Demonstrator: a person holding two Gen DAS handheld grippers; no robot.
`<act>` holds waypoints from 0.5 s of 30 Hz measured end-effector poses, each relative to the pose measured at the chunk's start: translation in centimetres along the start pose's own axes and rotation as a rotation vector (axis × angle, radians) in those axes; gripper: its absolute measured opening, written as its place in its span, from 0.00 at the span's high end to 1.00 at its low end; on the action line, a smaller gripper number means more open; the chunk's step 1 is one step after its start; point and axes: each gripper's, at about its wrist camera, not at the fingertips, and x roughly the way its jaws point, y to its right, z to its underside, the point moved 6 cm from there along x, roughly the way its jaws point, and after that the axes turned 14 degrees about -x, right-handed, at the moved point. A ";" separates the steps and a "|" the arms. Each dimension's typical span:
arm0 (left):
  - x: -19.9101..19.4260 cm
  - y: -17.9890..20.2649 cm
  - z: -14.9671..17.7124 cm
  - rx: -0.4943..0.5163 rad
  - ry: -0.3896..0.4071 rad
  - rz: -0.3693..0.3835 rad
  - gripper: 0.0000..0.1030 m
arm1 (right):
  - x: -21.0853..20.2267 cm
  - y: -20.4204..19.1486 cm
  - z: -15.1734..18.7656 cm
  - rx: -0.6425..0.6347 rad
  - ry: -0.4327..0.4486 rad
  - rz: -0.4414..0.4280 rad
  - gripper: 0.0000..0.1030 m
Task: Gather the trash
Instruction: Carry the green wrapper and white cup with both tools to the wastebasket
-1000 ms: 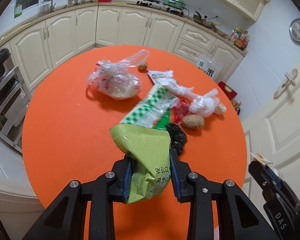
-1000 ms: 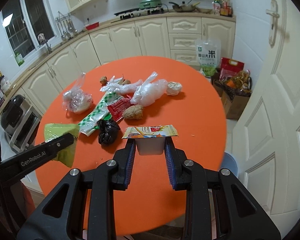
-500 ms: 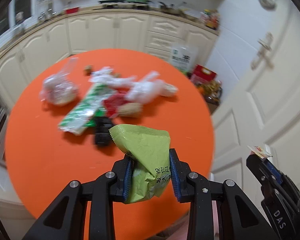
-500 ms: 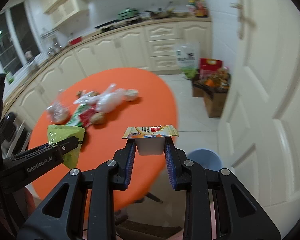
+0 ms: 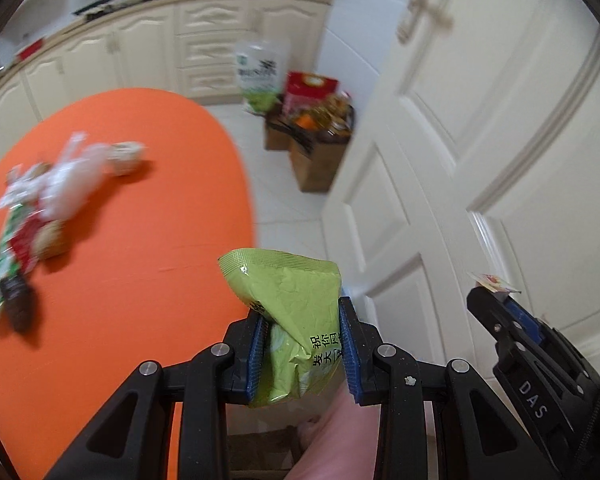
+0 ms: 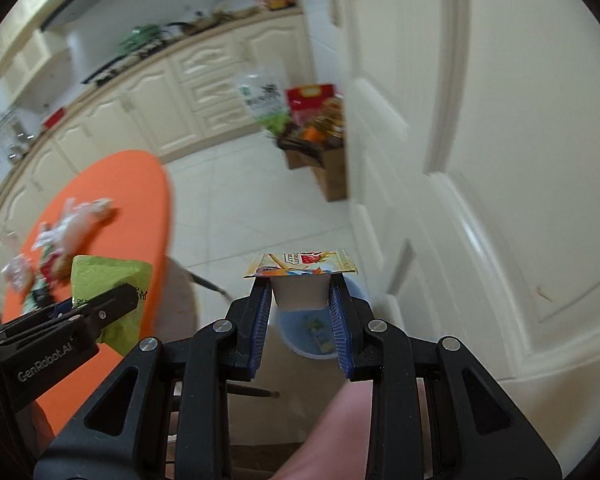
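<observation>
Trash is clamped in both tools: a crinkly green snack bag (image 5: 296,320), long axis running up out of the pads with its crimped edge on top, is pinched by the left gripper (image 5: 302,344), while a small white plastic cup (image 6: 299,290), upright with its printed foil lid flat on top, is squeezed by the right gripper (image 6: 300,312). Right under the cup a round blue bin (image 6: 312,332) is seen on the floor, with a yellowish wrapper already lying in it. More crumpled plastic bags and wrappers are left blurred on the round orange table (image 5: 140,240).
</observation>
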 end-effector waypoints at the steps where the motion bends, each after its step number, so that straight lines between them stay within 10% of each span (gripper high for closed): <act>1: 1.0 0.7 -0.2 0.015 -0.017 0.002 0.71 | 0.5 0.7 0.1 0.014 -0.010 0.003 0.74; 15: 16.4 5.4 -4.5 0.079 -0.247 -0.047 0.68 | 6.7 4.9 0.8 0.030 -0.149 0.090 0.74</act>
